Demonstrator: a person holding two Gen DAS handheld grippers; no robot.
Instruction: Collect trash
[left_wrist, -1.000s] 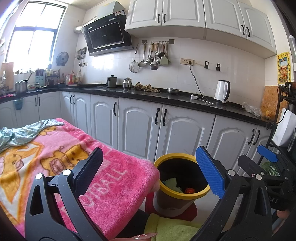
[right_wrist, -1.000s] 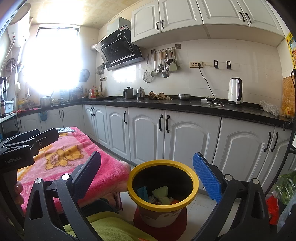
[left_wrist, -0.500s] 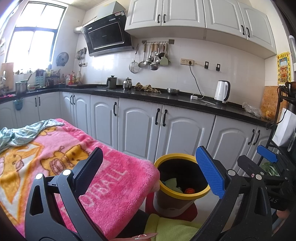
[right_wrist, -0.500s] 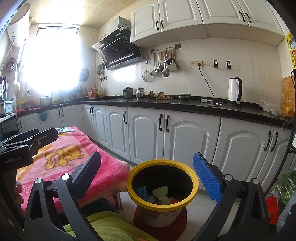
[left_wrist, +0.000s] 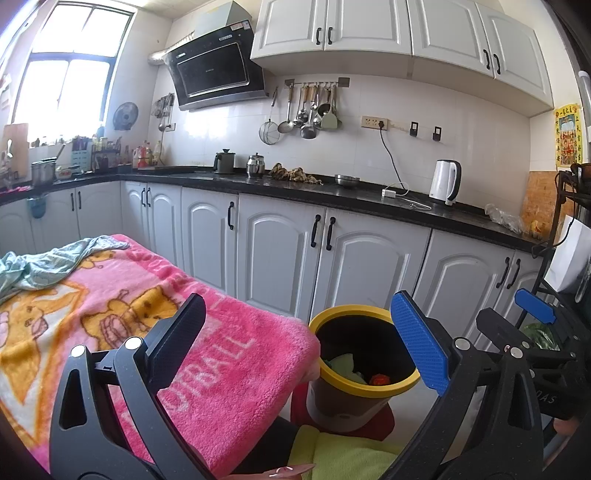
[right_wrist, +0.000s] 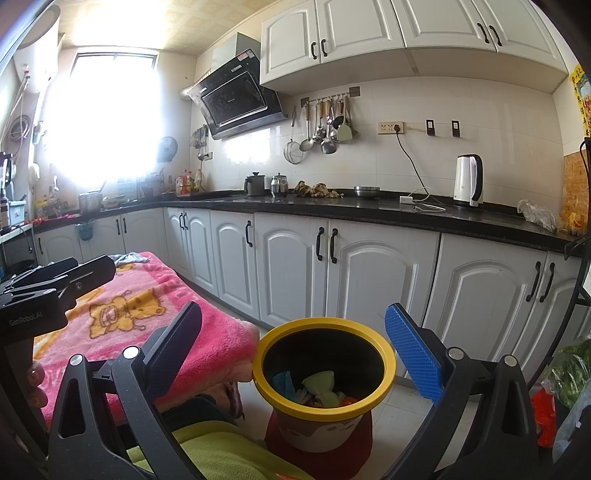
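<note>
Kitchen floor, yellow-rimmed trash bin (right_wrist: 324, 373) w/ scraps, both grippers' jaws apart

Ahead of the right fingers (right_wrist: 413, 354), between them, the bin (right_wrist: 324, 406) stands on the floor on a mat (right_wrist: 354, 443), with trash (right_wrist: 321, 387) inside. The blanket (right_wrist: 147, 314) lies left of the bin, its corner just beside the rim. Seen from the left fingers (left_wrist: 419, 343), the bin (left_wrist: 364, 391) sits nearer the right finger and the blanket (left_wrist: 110, 314) runs under and past the left one, a cloth (left_wrist: 40, 266) lying on its far end. Behind both stands the cabinet row (left_wrist: 280, 251) under the bench (left_wrist: 332, 195), which carries a kettle (left_wrist: 446, 181) at the right.
</note>
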